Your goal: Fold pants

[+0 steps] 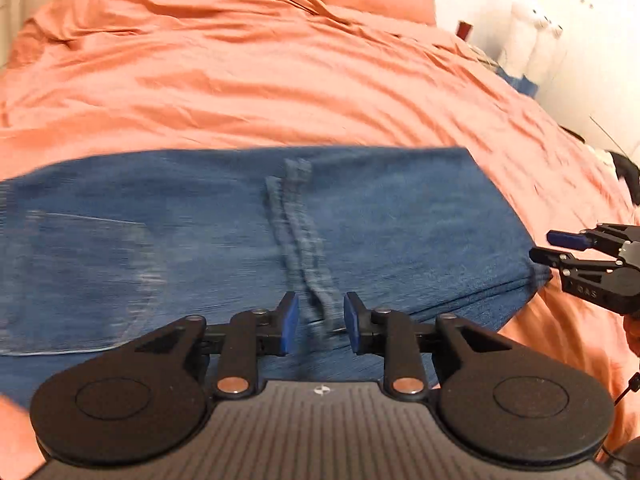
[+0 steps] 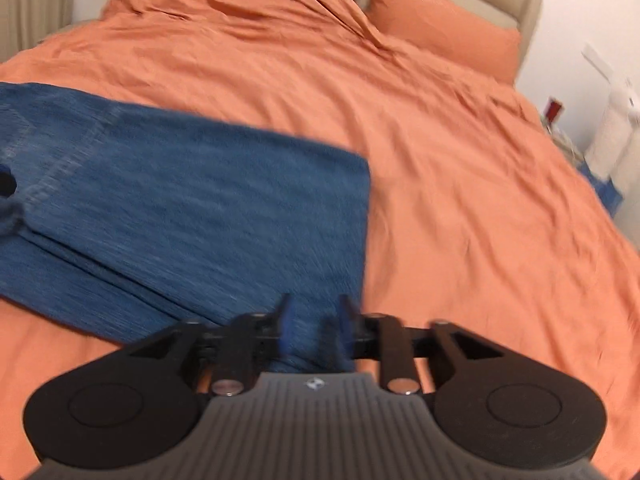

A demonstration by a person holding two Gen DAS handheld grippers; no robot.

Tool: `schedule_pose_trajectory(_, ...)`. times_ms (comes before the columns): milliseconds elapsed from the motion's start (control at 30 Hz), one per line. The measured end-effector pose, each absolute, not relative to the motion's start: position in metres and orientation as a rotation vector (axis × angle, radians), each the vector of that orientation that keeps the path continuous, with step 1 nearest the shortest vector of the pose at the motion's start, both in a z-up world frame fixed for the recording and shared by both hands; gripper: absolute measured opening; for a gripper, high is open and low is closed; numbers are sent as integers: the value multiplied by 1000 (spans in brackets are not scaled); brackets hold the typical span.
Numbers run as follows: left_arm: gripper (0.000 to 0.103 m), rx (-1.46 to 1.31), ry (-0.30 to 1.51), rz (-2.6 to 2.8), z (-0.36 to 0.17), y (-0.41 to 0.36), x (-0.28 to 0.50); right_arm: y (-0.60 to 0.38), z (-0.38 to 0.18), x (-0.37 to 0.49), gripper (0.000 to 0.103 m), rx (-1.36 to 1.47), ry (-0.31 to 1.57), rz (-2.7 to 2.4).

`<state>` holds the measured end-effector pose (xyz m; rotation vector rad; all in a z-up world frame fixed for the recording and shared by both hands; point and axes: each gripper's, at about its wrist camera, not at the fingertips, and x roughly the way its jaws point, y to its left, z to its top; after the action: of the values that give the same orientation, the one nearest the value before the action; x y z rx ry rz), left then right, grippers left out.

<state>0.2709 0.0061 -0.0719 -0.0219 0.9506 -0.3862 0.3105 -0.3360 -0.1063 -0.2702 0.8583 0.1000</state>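
My left claw (image 1: pixel 321 322) hangs released over the seam of the jeans (image 1: pixel 248 232), folded flat on the orange bed (image 1: pixel 280 92) near its front edge; my right claw (image 2: pixel 313 326), also released, is by their corner, judging the fold set.

Bed (image 2: pixel 460 208) was covered with a rumpled orange duvet. Folded blue jeans (image 2: pixel 208 200) lay flat on it near the front edge; orange pillow (image 2: pixel 444 28) sat at the headboard.
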Motion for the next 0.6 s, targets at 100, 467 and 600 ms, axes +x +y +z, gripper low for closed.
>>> schedule_pose_trajectory(100,38,-36,938,-330,-50,42,266,-313,-84,308,38,-343,832,189)
schedule_pose_trajectory(467,58,-121,903,-89,-10,188,261,-218,-45,319,58,-462,790,529)
schedule_pose_trajectory(600,61,-177,937,-13,-19,240,270,-188,-52,336,44,-501,804,569)
